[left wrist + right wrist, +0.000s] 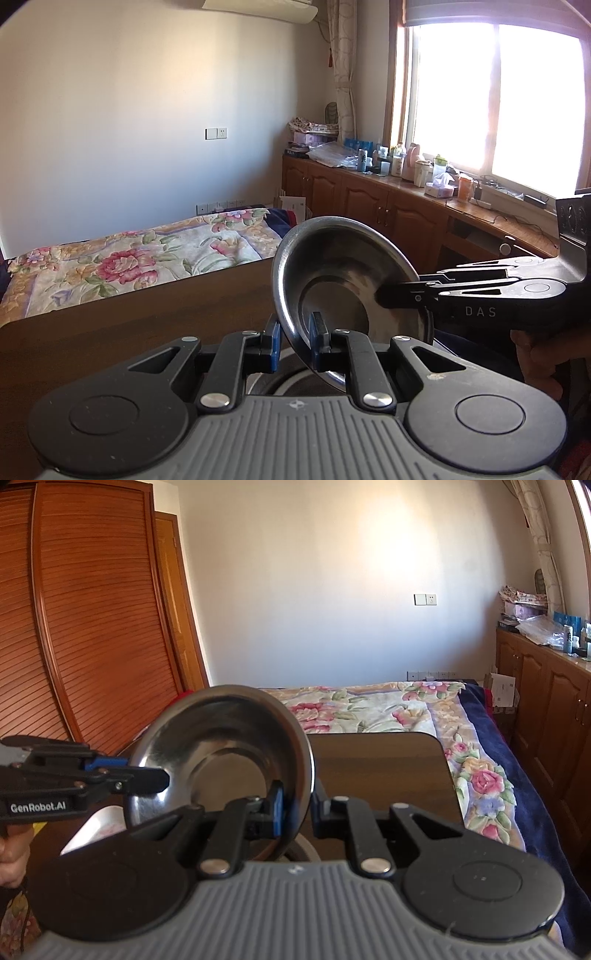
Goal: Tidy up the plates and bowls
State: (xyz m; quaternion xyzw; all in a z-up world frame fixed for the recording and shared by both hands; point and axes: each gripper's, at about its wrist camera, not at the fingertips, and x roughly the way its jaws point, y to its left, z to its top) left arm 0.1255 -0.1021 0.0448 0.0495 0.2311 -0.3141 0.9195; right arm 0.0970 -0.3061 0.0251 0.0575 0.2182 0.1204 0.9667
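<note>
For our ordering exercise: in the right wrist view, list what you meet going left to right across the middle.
Black left gripper → shiny steel bowl → dark wooden table → floral bedspread → brown wooden cabinets.

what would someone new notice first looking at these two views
A shiny steel bowl is held tilted in mid-air above the dark wooden table, pinched at its rim from two sides by the left gripper and the right gripper. Behind it lies a bed with a flowered quilt, and a bright window glares over the cluttered cabinet top on the right.
</note>
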